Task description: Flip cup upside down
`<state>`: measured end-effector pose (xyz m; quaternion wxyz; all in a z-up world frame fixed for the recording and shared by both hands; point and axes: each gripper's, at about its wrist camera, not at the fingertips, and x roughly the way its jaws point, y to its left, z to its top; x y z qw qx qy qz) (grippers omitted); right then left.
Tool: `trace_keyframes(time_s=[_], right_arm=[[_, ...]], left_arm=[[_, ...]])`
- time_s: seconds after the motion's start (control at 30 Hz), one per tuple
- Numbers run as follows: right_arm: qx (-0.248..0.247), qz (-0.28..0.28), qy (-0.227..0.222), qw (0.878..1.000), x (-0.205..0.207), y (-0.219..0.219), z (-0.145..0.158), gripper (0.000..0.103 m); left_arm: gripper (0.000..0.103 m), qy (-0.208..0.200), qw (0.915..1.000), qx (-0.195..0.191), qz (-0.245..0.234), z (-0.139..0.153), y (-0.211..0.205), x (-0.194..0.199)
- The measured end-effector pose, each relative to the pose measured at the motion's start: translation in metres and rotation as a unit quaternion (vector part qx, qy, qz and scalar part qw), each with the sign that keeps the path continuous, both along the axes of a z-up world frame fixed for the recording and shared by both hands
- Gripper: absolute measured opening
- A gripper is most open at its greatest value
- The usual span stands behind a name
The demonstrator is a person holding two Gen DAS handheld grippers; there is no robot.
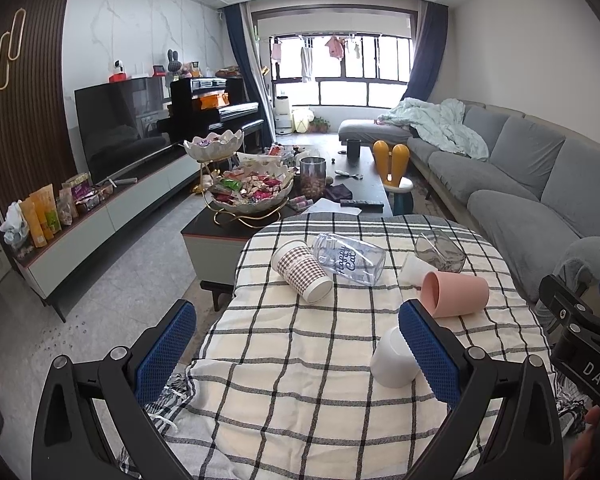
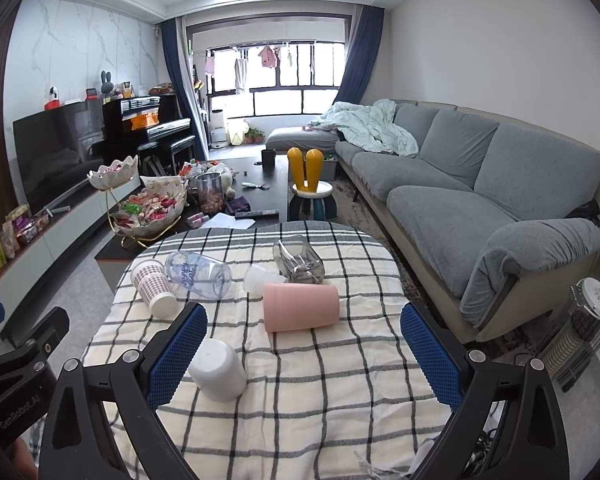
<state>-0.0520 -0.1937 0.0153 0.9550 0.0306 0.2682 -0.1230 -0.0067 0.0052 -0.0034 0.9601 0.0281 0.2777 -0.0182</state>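
Observation:
Several cups lie on a checked tablecloth [image 1: 300, 360]. A white cup [image 1: 394, 360] stands upside down near me, also in the right wrist view [image 2: 218, 370]. A pink cup [image 1: 454, 294] [image 2: 300, 307] lies on its side. A patterned paper cup [image 1: 302, 270] [image 2: 153, 286], a clear printed cup [image 1: 350, 258] [image 2: 198, 274], a small frosted cup [image 1: 414, 270] [image 2: 260, 277] and a grey glass cup [image 1: 440, 251] [image 2: 298, 260] lie on their sides further back. My left gripper [image 1: 296, 354] is open and empty above the cloth, its right finger in front of the white cup. My right gripper [image 2: 302, 356] is open and empty.
A dark coffee table [image 1: 364, 188] with tiered snack bowls [image 1: 252, 192] stands beyond the table. A grey sofa [image 2: 480, 184] runs along the right. A TV cabinet [image 1: 112, 208] lines the left wall. A yellow-eared stool [image 2: 312, 192] stands by the sofa. A heater [image 2: 584, 328] sits at the right.

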Motion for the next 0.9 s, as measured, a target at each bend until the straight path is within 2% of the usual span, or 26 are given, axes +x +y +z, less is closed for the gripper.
trace_keyframes(time_s=[0.9], right_arm=[[0.003,0.0,0.003,1.0,0.0014,-0.0024,-0.0011,0.098]], left_arm=[[0.103,0.002,1.0,0.0,0.001,-0.0025,-0.0017,0.0005]])
